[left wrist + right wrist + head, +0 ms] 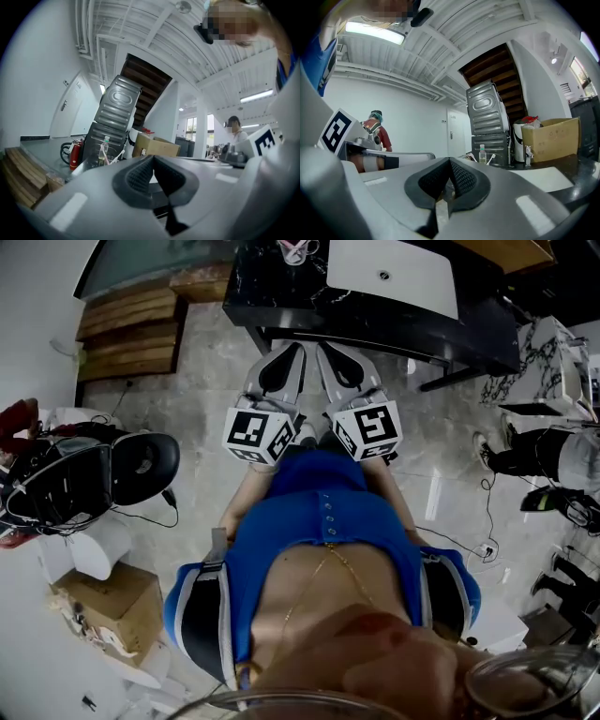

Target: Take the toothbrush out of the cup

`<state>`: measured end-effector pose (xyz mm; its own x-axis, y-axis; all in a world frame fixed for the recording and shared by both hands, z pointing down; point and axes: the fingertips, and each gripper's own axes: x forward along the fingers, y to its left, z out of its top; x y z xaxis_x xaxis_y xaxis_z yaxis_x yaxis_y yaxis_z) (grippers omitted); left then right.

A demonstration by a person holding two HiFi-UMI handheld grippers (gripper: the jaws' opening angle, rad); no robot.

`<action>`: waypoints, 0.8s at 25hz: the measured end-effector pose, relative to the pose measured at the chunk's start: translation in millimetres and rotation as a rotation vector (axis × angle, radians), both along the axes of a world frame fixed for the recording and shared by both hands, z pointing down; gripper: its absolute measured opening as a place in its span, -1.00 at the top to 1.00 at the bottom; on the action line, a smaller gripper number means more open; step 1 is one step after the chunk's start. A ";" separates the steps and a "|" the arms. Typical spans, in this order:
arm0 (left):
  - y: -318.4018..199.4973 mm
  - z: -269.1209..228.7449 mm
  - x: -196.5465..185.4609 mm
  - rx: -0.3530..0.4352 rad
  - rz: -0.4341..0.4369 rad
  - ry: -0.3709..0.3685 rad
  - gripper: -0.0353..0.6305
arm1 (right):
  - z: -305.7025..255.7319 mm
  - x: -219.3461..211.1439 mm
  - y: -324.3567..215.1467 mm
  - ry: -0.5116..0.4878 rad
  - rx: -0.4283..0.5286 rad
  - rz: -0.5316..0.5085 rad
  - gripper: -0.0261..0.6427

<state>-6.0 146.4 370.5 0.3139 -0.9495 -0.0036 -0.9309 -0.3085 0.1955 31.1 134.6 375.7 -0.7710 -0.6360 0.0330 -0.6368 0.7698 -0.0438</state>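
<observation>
A white cup [298, 250] with a pink toothbrush in it stands at the far edge of the black marble table [309, 310]. Both grippers are held close to the person's body, pointing at that table and well short of the cup. The left gripper [294, 346] and right gripper [324, 347] lie side by side, jaws shut, nothing held. In the left gripper view the left gripper [153, 157] has its pads together, with toothbrushes [117, 157] and a small bottle [106, 144] far off. The right gripper [450, 162] is likewise shut, with the bottle [482, 153] distant.
A white slab [394, 273] lies on the table. A black round seat [142, 465], cardboard box [103, 601] and wooden steps [127, 329] are at the left. People's legs [548, 456] and cables are at the right. A metal case [115, 122] leans behind the table.
</observation>
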 end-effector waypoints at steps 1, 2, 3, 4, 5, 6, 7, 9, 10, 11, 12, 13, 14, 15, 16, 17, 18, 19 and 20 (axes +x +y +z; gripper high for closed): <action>-2.6 -1.2 -2.3 0.001 0.006 -0.005 0.88 | 0.5 -2.7 -2.2 0.000 -0.005 0.002 0.92; -4.9 -2.1 -4.0 0.001 0.011 -0.009 0.88 | 0.8 -4.5 -4.1 -0.001 -0.009 0.005 0.92; -7.1 -2.6 -5.3 0.001 0.014 -0.012 0.88 | 0.9 -5.7 -6.2 -0.003 -0.012 0.008 0.92; -9.9 -2.3 -6.6 0.000 0.015 -0.014 0.88 | 1.1 -6.7 -9.0 -0.006 -0.015 0.011 0.92; -13.4 -1.1 -8.1 -0.003 0.013 -0.013 0.88 | 1.5 -7.7 -12.4 -0.008 -0.017 0.013 0.92; -17.5 0.8 -9.8 -0.009 0.011 -0.009 0.88 | 2.1 -9.1 -16.6 -0.008 -0.020 0.013 0.92; -22.2 3.3 -11.7 -0.016 0.009 -0.003 0.88 | 3.1 -10.6 -21.3 -0.008 -0.023 0.013 0.92; -32.9 8.2 -15.4 -0.029 0.003 0.008 0.88 | 5.7 -14.5 -32.5 -0.007 -0.028 0.009 0.92; -38.7 10.0 -17.1 -0.033 -0.001 0.011 0.88 | 7.0 -16.7 -38.9 -0.007 -0.030 0.006 0.92; -44.9 11.0 -18.9 -0.033 -0.005 0.011 0.88 | 8.1 -19.5 -45.9 -0.006 -0.032 0.001 0.92; -51.7 11.5 -20.9 -0.033 -0.010 0.011 0.88 | 8.8 -22.7 -53.6 -0.005 -0.033 -0.005 0.92; -59.4 11.8 -23.2 -0.033 -0.015 0.012 0.88 | 9.2 -26.5 -62.1 -0.004 -0.033 -0.013 0.92; -68.1 12.1 -25.7 -0.033 -0.021 0.012 0.88 | 9.5 -30.7 -71.5 -0.003 -0.032 -0.022 0.92; -77.7 12.7 -28.5 -0.033 -0.027 0.012 0.88 | 9.6 -35.0 -81.7 -0.002 -0.031 -0.031 0.92; -87.6 13.2 -31.2 -0.035 -0.032 0.012 0.88 | 9.4 -39.4 -92.4 -0.002 -0.028 -0.040 0.92; -97.7 13.4 -34.0 -0.036 -0.037 0.011 0.88 | 8.6 -43.6 -103.3 -0.002 -0.026 -0.048 0.92; -107.8 13.4 -36.8 -0.036 -0.041 0.010 0.88 | 7.4 -47.7 -114.1 -0.003 -0.022 -0.056 0.92; -118.1 13.1 -39.7 -0.036 -0.044 0.010 0.88 | 5.9 -51.6 -125.1 -0.004 -0.019 -0.062 0.92; -128.8 12.2 -42.9 -0.036 -0.048 0.009 0.88 | 4.4 -55.4 -136.3 -0.005 -0.016 -0.069 0.92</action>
<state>-49.0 17.5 382.7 0.2677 -0.9631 0.0281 -0.9426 -0.2558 0.2145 -24.3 -1.8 380.0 -0.8132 -0.5807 0.0386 -0.5820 0.8110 -0.0595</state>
